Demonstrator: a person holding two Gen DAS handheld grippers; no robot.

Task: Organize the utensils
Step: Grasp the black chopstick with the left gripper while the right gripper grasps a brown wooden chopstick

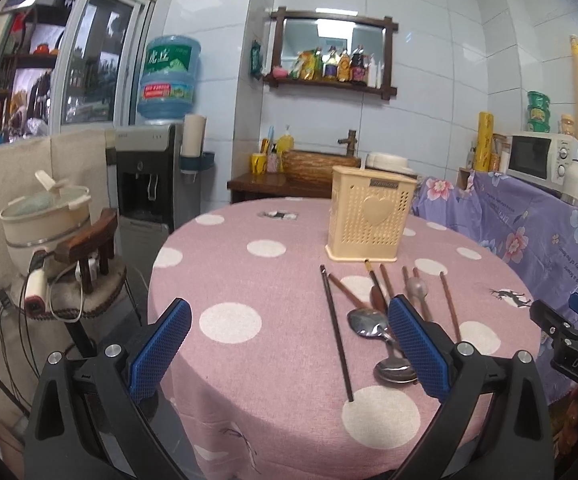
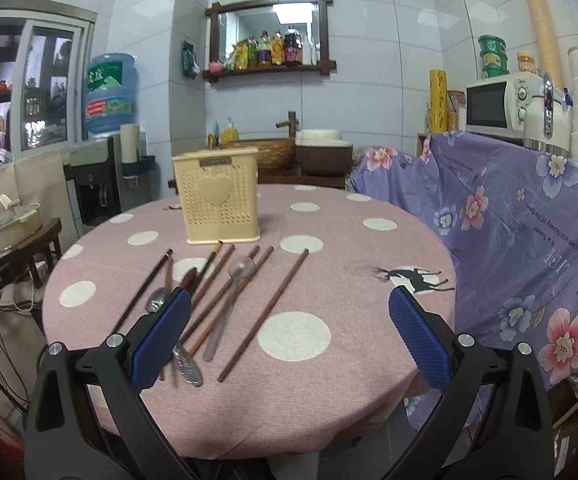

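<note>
A cream perforated utensil holder (image 1: 371, 218) with a heart on its front stands upright on the round pink dotted table (image 1: 249, 288); it also shows in the right wrist view (image 2: 219, 196). In front of it lie loose utensils: metal spoons (image 1: 369, 322), a black chopstick (image 1: 336, 332) and several brown chopsticks (image 2: 265, 314). My left gripper (image 1: 289, 352) is open and empty above the table's near left. My right gripper (image 2: 289, 340) is open and empty, hovering just right of the utensil pile, with one brown chopstick between its fingers' lines.
A purple floral cloth (image 2: 529, 220) covers furniture on the right, with a microwave (image 2: 501, 104) behind. A water dispenser (image 1: 149, 172) and a stool with a cooking pot (image 1: 45, 216) stand left of the table. A basin stand (image 2: 321, 156) is behind.
</note>
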